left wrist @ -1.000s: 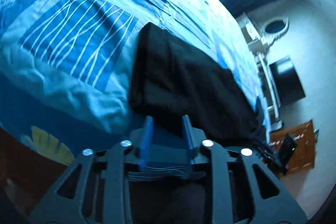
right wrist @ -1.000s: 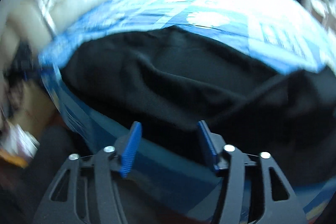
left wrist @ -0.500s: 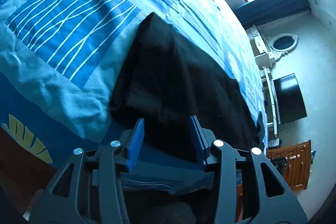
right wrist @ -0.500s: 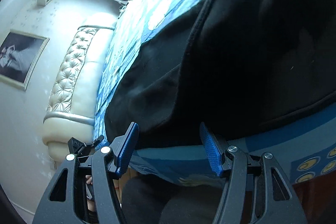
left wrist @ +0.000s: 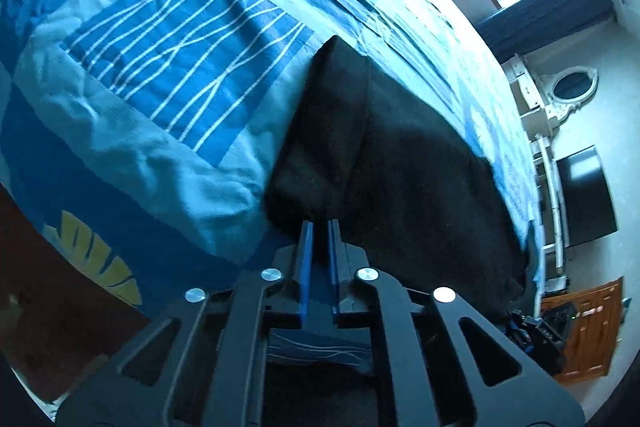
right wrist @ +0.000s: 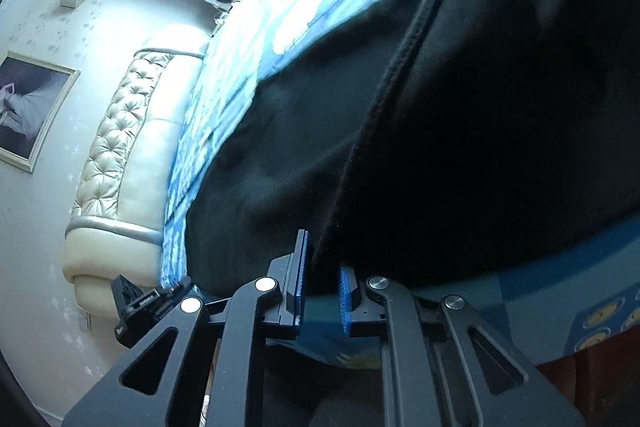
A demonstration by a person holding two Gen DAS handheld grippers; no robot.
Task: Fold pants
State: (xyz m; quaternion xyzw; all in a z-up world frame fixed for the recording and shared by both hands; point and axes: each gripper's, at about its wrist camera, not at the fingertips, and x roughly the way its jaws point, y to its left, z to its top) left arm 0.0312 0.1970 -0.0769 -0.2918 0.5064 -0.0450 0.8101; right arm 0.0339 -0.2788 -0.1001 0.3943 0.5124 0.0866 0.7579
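Black pants (left wrist: 400, 167) lie flattened on a blue patterned bedspread (left wrist: 160, 67), reaching its near edge. In the left wrist view my left gripper (left wrist: 319, 227) is shut, its blue pads pinching the near hem of the pants at their left corner. In the right wrist view the pants (right wrist: 480, 127) fill the right half, with a seam running down to my right gripper (right wrist: 323, 255). Its jaws are closing, with the pants' near edge caught between the blue pads. The bedspread (right wrist: 300, 7) shows beyond the cloth.
A tufted cream headboard (right wrist: 132, 131) ends the bed at the left, with a framed picture (right wrist: 28, 107) on the wall. A black clamp-like device (right wrist: 136, 303) sits by the bed corner. A dark screen (left wrist: 586, 195) and wooden cabinet (left wrist: 592, 331) stand beyond the bed's right side.
Both grippers' jaws went from wide apart to closed on the near edge of the pants. The right wrist view rolled strongly and dropped closer to the cloth.
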